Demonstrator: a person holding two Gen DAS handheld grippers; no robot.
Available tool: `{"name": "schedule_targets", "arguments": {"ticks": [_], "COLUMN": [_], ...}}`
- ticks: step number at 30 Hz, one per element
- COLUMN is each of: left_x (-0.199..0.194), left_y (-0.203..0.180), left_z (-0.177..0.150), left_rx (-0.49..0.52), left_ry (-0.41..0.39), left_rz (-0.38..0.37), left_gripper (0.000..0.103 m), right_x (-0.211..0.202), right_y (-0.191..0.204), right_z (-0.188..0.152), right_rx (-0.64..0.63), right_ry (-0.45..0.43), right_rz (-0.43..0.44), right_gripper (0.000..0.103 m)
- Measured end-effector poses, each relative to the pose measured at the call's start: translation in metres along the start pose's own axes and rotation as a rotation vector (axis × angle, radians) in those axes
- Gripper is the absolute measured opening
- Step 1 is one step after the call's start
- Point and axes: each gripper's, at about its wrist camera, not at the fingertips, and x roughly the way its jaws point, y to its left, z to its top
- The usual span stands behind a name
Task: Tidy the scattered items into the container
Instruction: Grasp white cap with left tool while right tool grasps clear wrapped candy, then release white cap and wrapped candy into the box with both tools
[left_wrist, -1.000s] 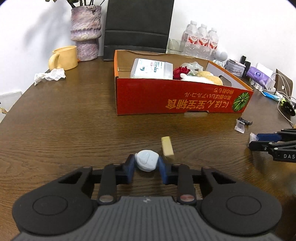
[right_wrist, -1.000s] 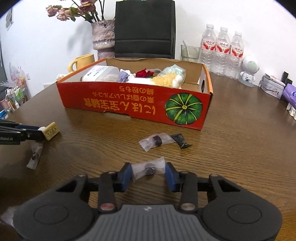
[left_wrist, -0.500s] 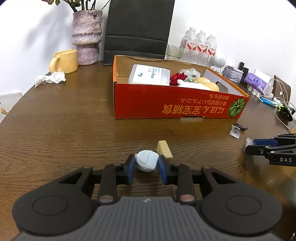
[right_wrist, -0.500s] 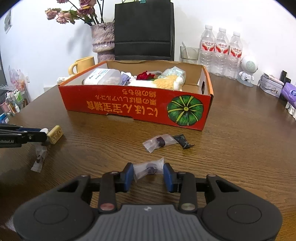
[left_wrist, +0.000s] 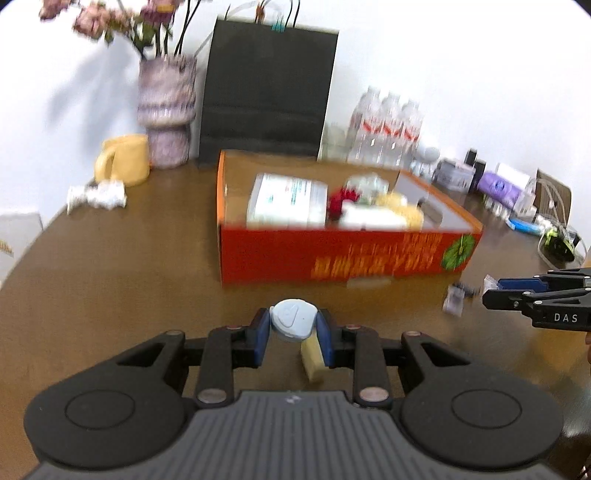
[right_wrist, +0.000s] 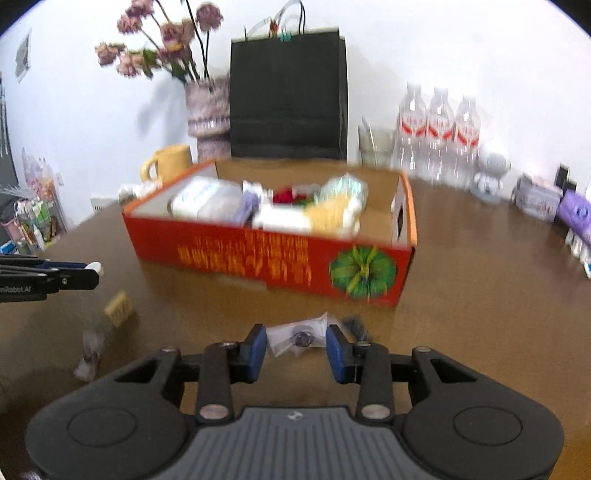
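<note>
Pale-blue rounded puck (left_wrist: 293, 319) pinched in left claw (left_wrist: 293, 334); clear packet (right_wrist: 297, 335) in right claw (right_wrist: 297, 350).

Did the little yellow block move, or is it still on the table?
No. In the right wrist view the yellow block lies on the table, same place left of the red box. The left hand-held gripper rose above it.

A white wall (right_wrist: 461, 48) rises far ahead of the grippers, beyond a brown wooden table (right_wrist: 480, 295).
</note>
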Motion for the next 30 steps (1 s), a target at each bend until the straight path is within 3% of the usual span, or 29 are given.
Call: {"name": "schedule_targets", "arguments": {"ticks": [6,11,18,25,27,29,30], "left_x": [0.006,0.036,0.104,0.155,0.157,0.155,0.152], "left_y": [-0.009,-0.012,-0.011,-0.001,0.005,0.007,0.007], "left_z": [0.047,0.084,0.116,0.111,0.109,0.109,0.110], "left_rx": [0.048,0.010,-0.050,-0.087,-0.099,-0.108,-0.110], "left_ry": [-0.120,-0.164,-0.141,-0.030,-0.030,-0.042,-0.052], "left_rz": [-0.013,-0.022,-0.020,0.022,0.031,0.033,0.030], "left_gripper": [0.028,0.028,0.028,0.029,0.036,0.074,0.078], "right_x": [0.005,0.034,0.101,0.162,0.166,0.167,0.166], "right_y": [-0.006,-0.010,-0.014,-0.012,-0.011,-0.011,-0.010], "right_z": [0.044,0.075,0.115,0.128,0.127,0.125,0.125], "right_rx": [-0.029,-0.012,0.045,0.055,0.057,0.060,0.060], "right_ry": [-0.087,-0.121,-0.104,-0.034,-0.024,-0.017,-0.019], "right_rz": [-0.018,-0.018,-0.005,-0.011,-0.017,-0.019,-0.024], "right_gripper": [0.034,0.034,0.034,0.036,0.039,0.060,0.074]}}
